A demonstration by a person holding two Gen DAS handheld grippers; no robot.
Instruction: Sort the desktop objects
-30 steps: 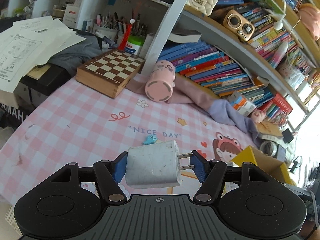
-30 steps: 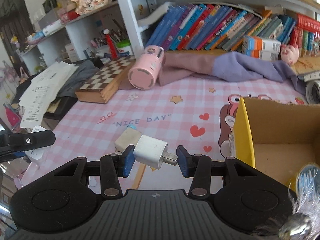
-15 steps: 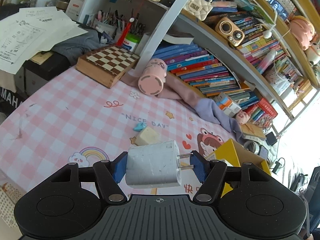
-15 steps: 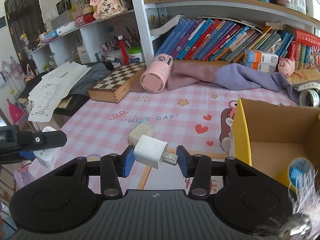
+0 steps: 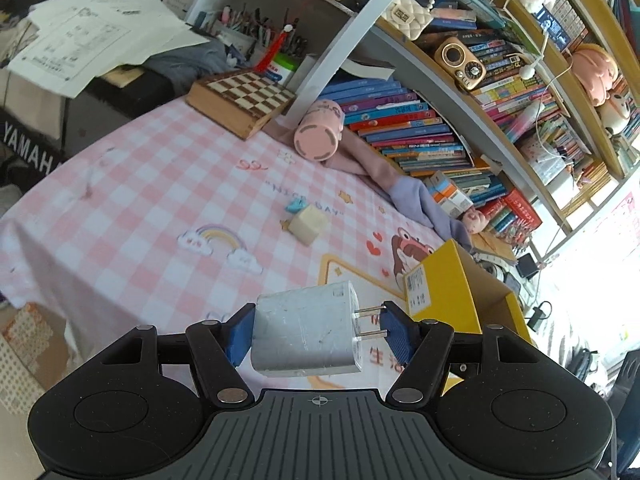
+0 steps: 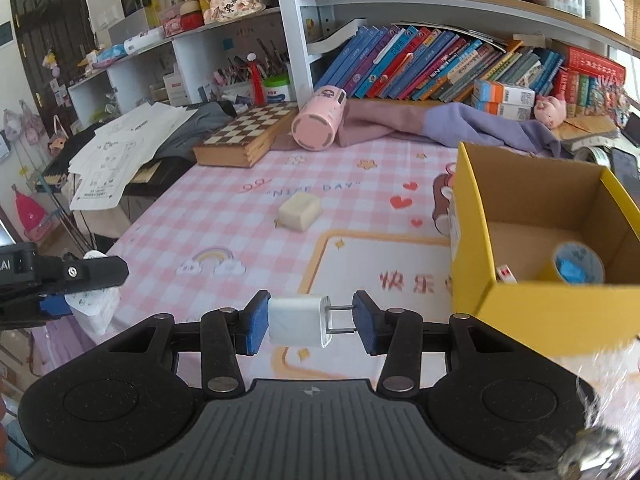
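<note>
Two chargers held above the pink checked bench (image 6: 248, 208), bound, by judgement, for the yellow box (image 6: 472, 184). Box to the right of and beyond both tongs, open side up, with a tape roll (image 6: 578, 264) already inside; nearer the right tongs (image 6: 307, 317), just to their right. Right tongs narrowly set, clamped end to end on the small white charger (image 6: 298, 322), prongs against the right pad, long axis across the jaws. Left tongs (image 5: 318, 334) somewhat wider, clamped likewise on the large grey-white charger (image 5: 304, 334), prongs toward the box (image 5: 440, 280). Cream block (image 6: 300, 212) and a small blue piece (image 5: 296, 205) lying on the bench, well apart from both tongs, not yet sorted.
</note>
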